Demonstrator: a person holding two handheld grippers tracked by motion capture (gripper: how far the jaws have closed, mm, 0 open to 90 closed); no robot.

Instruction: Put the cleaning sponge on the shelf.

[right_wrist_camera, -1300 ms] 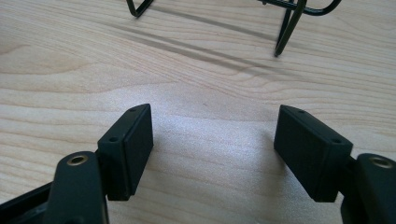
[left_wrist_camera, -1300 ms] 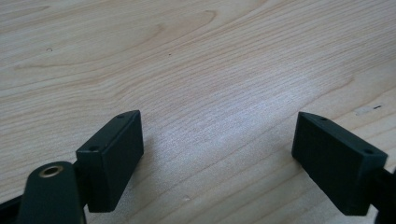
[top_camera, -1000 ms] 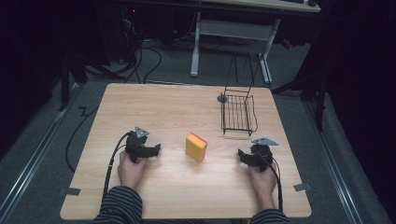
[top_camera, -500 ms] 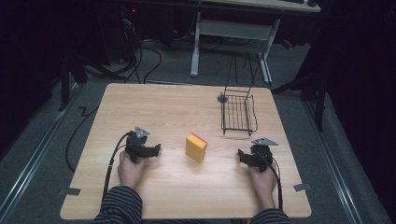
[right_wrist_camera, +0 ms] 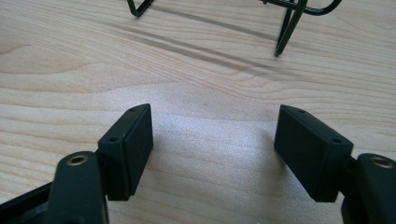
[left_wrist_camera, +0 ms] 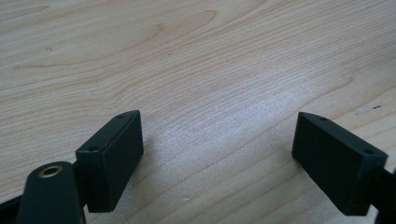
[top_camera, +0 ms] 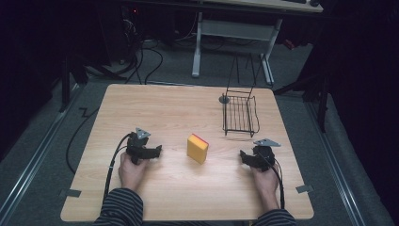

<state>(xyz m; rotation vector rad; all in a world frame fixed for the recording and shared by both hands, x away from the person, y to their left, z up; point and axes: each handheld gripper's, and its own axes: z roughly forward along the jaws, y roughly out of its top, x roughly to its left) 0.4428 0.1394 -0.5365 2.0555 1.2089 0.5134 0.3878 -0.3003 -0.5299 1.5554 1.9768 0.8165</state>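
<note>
A yellow sponge [top_camera: 197, 149] with a red edge stands on the wooden table [top_camera: 179, 108] near its middle. To its left, my left gripper [top_camera: 157, 150] rests on the table, open, jaws pointing right toward the sponge. In its own view the left gripper [left_wrist_camera: 217, 154] has bare wood between the jaws. On the sponge's right, my right gripper [top_camera: 243, 155] lies open, jaws pointing left. The right gripper [right_wrist_camera: 212, 149] holds nothing. A black wire rack [top_camera: 240, 113] stands behind the right gripper; its feet [right_wrist_camera: 285, 32] show in the right gripper view.
A small dark round disc [top_camera: 224, 99] lies by the rack's far left corner. A desk frame [top_camera: 235, 33] and cables [top_camera: 146, 52] stand on the floor beyond the table. Cables trail from both grippers toward the near edge.
</note>
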